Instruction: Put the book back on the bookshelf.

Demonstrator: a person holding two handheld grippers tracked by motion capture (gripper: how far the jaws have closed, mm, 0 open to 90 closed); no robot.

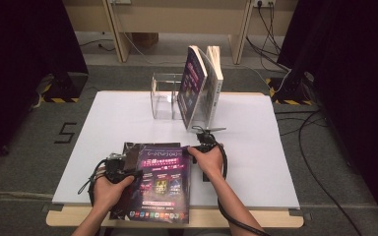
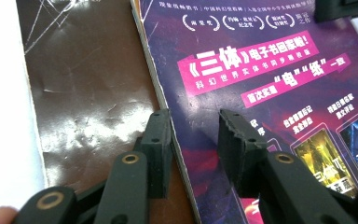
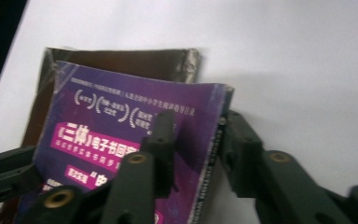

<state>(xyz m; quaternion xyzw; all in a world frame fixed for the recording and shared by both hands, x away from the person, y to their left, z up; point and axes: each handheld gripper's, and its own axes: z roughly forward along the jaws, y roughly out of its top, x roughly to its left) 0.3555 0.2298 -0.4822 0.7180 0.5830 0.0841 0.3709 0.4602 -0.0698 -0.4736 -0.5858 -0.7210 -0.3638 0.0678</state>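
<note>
A purple-covered book lies flat near the table's front edge, on top of a dark brown book that sticks out at its left and far side. My left gripper sits at the purple book's left edge. In the left gripper view its jaws stand apart astride that edge, one over the dark book, one over the purple cover. My right gripper is at the far right corner. Its jaws straddle the purple book's right edge, with a gap showing.
A clear plastic book stand stands at the back of the white tabletop. Two upright books lean in it: a purple one and a pale one. Cables trail across the floor at the right.
</note>
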